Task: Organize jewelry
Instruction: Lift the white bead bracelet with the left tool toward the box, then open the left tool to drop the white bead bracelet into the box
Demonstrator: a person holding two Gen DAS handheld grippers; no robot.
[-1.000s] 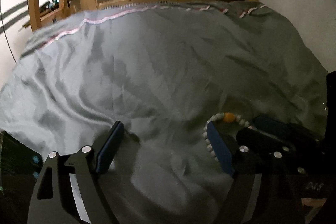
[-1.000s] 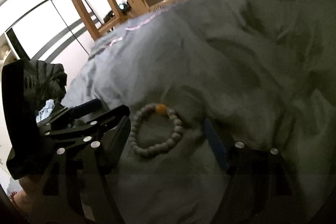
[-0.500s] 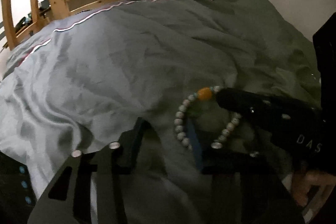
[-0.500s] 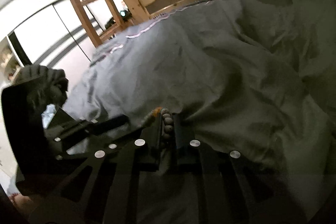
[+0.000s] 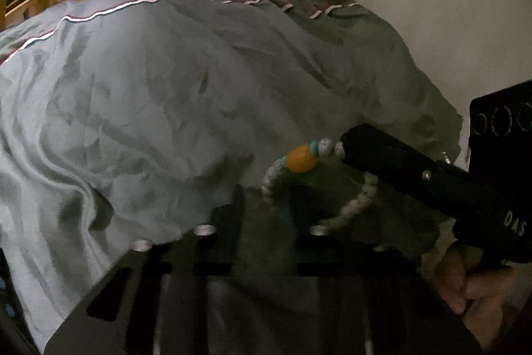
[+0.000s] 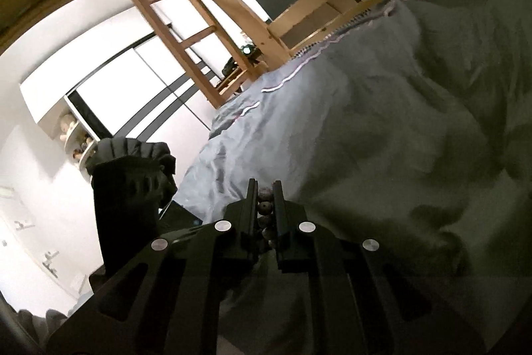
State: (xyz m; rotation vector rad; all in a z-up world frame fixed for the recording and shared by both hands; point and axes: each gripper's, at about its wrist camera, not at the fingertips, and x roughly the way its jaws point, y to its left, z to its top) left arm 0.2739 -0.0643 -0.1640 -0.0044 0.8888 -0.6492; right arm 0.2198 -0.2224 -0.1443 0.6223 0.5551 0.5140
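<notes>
**Bracelet lifted off the bed**

A second ago the beaded bracelet lay flat on the grey duvet between spread fingers. Now the right gripper is clamped on its beads and holds it raised above the bed. The left gripper has narrowed, one finger apparently inside the loop; whether it grips is unclear. Pickup looks done; stowing remains

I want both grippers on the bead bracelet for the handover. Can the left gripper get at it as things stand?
Probably yes: the bead bracelet hangs from the right gripper just ahead of the left gripper, whose jaws stand apart, with nothing between.
</notes>
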